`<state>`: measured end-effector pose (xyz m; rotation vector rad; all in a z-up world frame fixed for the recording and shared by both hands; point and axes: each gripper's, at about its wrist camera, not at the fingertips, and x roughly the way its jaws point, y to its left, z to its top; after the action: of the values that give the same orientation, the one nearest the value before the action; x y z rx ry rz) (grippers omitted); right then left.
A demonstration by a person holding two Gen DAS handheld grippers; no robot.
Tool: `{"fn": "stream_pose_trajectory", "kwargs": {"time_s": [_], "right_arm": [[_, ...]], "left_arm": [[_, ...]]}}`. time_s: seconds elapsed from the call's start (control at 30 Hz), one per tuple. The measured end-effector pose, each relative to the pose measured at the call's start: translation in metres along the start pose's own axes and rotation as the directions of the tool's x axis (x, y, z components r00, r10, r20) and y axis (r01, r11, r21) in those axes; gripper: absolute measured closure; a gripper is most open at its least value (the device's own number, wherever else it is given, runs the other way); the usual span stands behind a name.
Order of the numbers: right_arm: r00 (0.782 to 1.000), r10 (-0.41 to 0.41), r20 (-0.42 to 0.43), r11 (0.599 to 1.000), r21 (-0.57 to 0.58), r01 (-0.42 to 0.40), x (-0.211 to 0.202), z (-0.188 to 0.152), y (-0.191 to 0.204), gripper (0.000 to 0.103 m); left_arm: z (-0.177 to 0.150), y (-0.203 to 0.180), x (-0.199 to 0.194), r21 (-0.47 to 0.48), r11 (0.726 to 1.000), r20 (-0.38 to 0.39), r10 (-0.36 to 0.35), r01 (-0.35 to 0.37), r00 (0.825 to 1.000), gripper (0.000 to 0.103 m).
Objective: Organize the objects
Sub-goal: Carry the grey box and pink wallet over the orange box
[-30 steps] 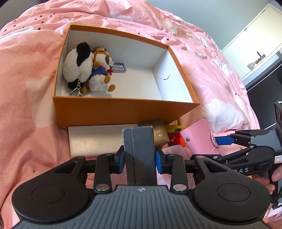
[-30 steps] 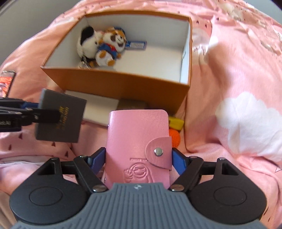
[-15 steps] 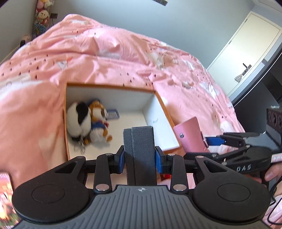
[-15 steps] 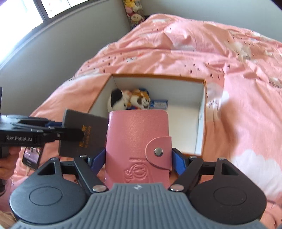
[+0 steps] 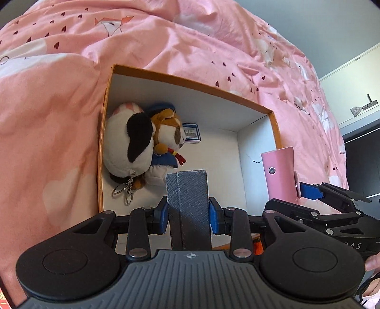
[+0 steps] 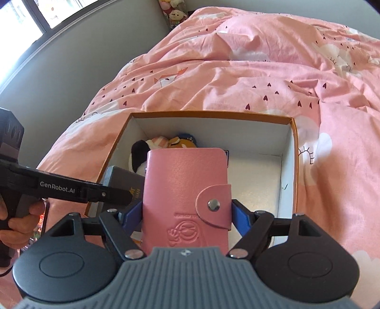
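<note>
Left tongs (image 5: 188,211) pinching grey booklet (image 5: 188,204), right tongs (image 6: 187,214) pinching pink card wallet (image 6: 186,197), both over orange box (image 6: 294,152) on bed's near edge beside plush toys (image 5: 133,147); likely risk: collision between tongs, or wallet snagging box wall

Each camera sits just behind its own tongs and looks steeply down along them.

The left wrist view hangs close over the orange box (image 5: 190,85) on the pink bed (image 5: 47,118), with the right tongs (image 5: 296,190) entering at its right edge.

The right wrist view sits further back and takes in more of the bed, a grey wall (image 6: 71,59) and a window (image 6: 35,16), with the left tongs (image 6: 123,197) crossing from its left.

Both views share the box interior and the plush toys (image 5: 133,145) in it.
</note>
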<state>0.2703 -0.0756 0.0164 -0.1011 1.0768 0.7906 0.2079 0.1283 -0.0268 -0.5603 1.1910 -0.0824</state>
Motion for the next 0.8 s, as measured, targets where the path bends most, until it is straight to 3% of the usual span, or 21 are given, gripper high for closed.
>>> {"fn": "stream_pose_trajectory", "kwargs": {"time_s": [0.27,0.47,0.67,0.8], "right_arm": [[0.998,0.004,-0.067,1.0,0.002,-0.003,0.04,0.011,-0.019,0.024],[0.993,0.027,-0.113,1.0,-0.004,-0.027,0.062,0.015,-0.019,0.024],[0.989,0.022,-0.146,1.0,-0.018,-0.025,0.073,0.013,-0.018,0.024],[0.99,0.015,-0.141,1.0,-0.021,-0.018,0.07,0.016,-0.018,0.024]], "left_arm": [[0.008,0.01,0.032,-0.041,0.999,-0.158,0.025,-0.031,0.987,0.066],[0.013,0.004,0.038,-0.024,0.998,-0.222,0.058,-0.065,0.973,0.066],[0.025,0.023,0.043,-0.139,0.99,-0.309,-0.021,-0.023,0.951,0.066],[0.034,0.024,0.045,-0.18,0.983,-0.358,-0.025,-0.043,0.933,0.066]]}}
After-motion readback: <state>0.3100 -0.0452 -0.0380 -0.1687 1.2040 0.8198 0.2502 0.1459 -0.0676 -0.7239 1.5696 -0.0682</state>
